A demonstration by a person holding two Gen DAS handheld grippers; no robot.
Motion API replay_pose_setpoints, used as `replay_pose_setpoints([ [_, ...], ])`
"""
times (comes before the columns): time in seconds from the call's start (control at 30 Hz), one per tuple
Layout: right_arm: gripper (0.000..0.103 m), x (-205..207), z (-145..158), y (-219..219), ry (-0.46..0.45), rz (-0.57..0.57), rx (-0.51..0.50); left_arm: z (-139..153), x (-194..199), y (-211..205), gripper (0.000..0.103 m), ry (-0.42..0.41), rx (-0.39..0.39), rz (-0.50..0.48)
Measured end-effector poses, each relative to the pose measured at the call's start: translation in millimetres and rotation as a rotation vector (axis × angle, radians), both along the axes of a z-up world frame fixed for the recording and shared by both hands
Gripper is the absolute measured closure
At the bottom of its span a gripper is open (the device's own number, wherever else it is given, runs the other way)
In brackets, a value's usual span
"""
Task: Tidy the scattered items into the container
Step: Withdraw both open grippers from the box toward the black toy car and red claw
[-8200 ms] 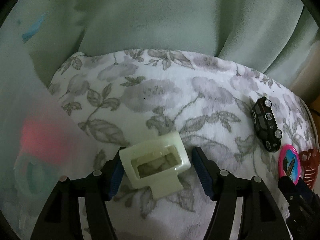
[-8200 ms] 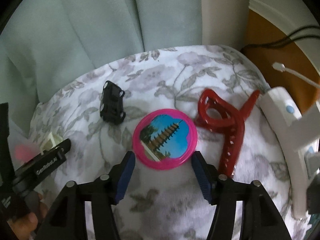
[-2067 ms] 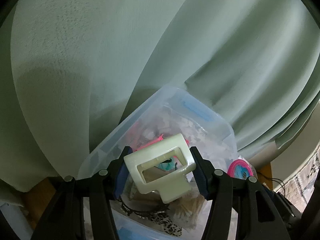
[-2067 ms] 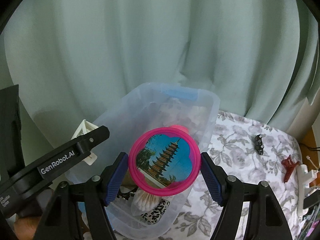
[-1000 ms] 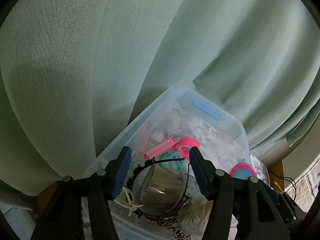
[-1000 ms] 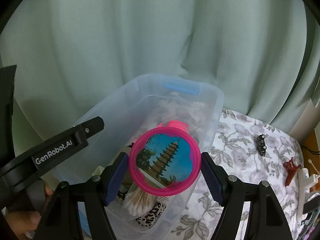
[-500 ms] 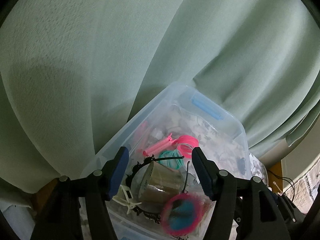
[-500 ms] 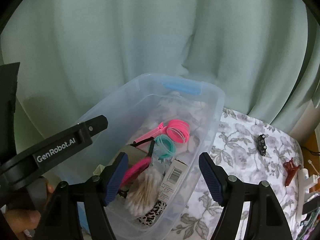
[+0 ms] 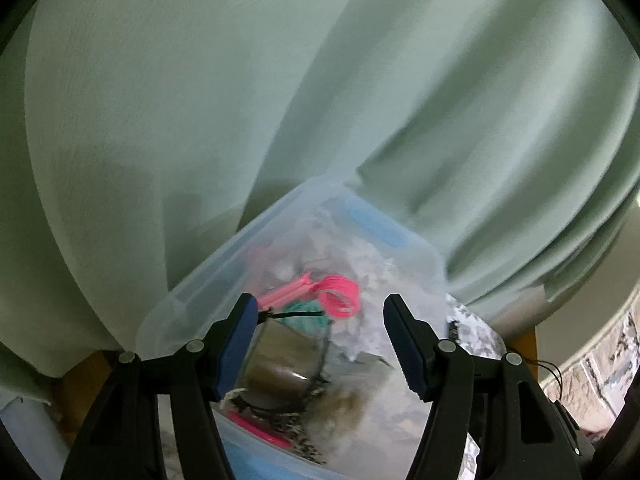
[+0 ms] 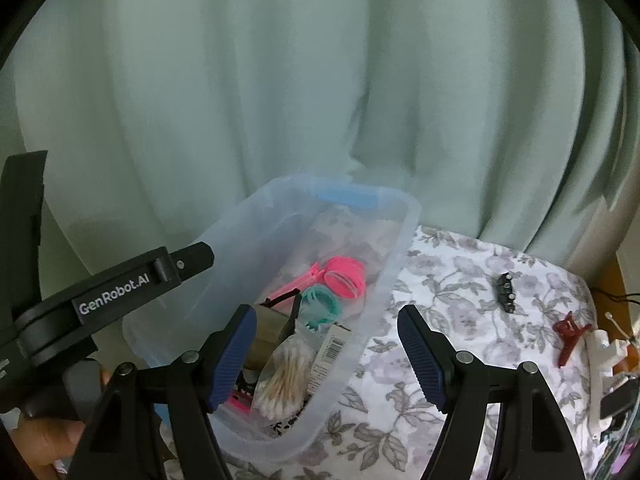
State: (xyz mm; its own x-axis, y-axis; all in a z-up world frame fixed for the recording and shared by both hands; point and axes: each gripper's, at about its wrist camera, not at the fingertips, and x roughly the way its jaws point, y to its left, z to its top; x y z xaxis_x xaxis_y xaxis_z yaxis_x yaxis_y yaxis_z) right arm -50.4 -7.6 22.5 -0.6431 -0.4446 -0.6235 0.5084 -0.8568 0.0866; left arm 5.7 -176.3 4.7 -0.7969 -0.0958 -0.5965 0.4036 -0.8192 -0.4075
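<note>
Hovering over the clear container (image 10: 394, 276), both the left gripper (image 9: 318, 340) and right gripper (image 10: 326, 354) gape empty, with the toy car (image 10: 506, 286) and red hair claw (image 10: 568, 336) lying off to the right, nearer the right gripper.

Clear plastic container (image 10: 394, 276) – open, holding clutter | black toy car (image 10: 506, 286), red hair claw (image 10: 567, 334) – on the floral cloth, outside.

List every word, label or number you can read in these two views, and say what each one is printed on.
"GenRobot.AI": white lettering on the black body of the left gripper, seen in the right wrist view.
Barcode label on a packet in the clear bin: too small to read.
Left wrist view: nothing legible.
</note>
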Motion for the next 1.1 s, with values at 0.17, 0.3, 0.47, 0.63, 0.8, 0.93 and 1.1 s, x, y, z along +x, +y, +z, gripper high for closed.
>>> replay_pose_setpoints([
  [0.17, 0.026, 13, 14, 26, 0.028, -0.045, -0.050, 16, 4, 34, 0.036, 0.028, -0.046, -0.065],
  [0.3, 0.026, 21, 20, 54, 0.033, -0.084, -0.097, 25, 6, 65, 0.036, 0.036, -0.098, -0.110],
  [0.47, 0.026, 25, 18, 88, 0.027, -0.128, -0.145, 26, 2, 98, 0.036, 0.057, -0.097, -0.213],
  [0.63, 0.026, 26, 9, 128, 0.004, -0.205, -0.191, 15, -10, 131, 0.036, 0.085, -0.027, -0.349],
  [0.8, 0.026, 18, -7, 172, -0.028, -0.313, -0.235, 2, -22, 165, 0.036, 0.118, 0.005, -0.452],
  [0.93, 0.026, 10, -20, 194, -0.054, -0.360, -0.258, -14, -39, 194, 0.036, 0.084, 0.035, -0.534],
  [1.1, 0.026, -5, -41, 214, -0.109, -0.420, -0.246, -41, -72, 202, 0.036, -0.020, 0.098, -0.570],
])
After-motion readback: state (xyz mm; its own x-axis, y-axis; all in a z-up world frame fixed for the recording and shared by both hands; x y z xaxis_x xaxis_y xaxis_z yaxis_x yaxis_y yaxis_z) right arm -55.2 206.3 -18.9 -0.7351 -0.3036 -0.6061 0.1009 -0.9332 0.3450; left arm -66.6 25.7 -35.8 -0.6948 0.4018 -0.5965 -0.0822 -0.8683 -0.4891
